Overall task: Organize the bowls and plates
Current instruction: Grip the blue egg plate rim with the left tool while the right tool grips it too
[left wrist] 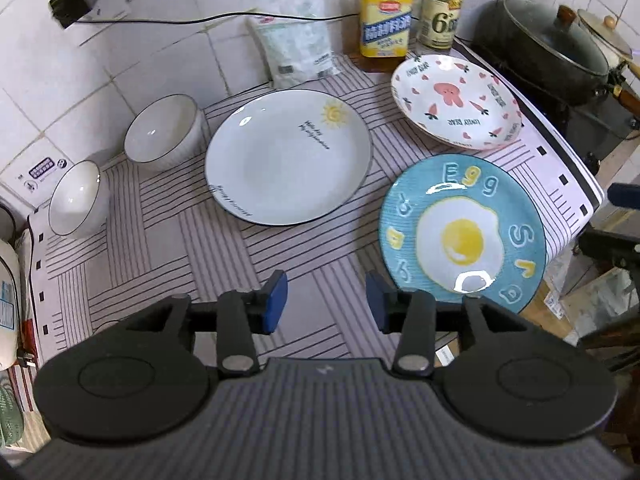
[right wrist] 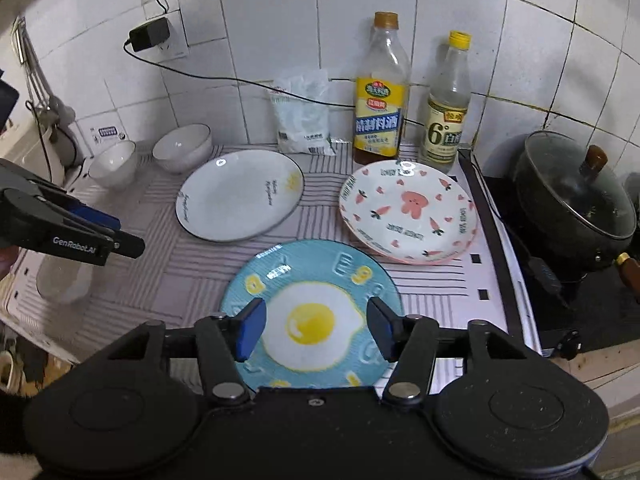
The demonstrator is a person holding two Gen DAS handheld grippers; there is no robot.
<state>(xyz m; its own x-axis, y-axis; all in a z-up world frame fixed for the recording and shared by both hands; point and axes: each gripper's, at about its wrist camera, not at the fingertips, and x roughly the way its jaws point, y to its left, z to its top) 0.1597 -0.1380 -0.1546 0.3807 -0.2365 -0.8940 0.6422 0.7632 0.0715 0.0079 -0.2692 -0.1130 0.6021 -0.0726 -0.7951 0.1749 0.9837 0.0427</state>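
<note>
I am holding left gripper (left wrist: 326,300) wide open, empty | right gripper (right wrist: 316,330) wide open, hovering over egg plate (right wrist: 308,276), lower centre

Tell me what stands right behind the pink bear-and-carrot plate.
Behind the pink bear-and-carrot plate stand a yellow-labelled cooking wine bottle and a clear vinegar bottle against the tiled wall. The plate's rim hides the bottle bases.

Left gripper (left wrist: 327,301), right gripper (right wrist: 313,330): jaws apart.

"Egg" on blue plate (right wrist: 312,312), "LOVELY BEAR" on pink plate (right wrist: 408,212), "6°" on bottle label (right wrist: 444,132), "GenRobot.AI" on left gripper (right wrist: 96,216), other txt prob unreadable.
</note>
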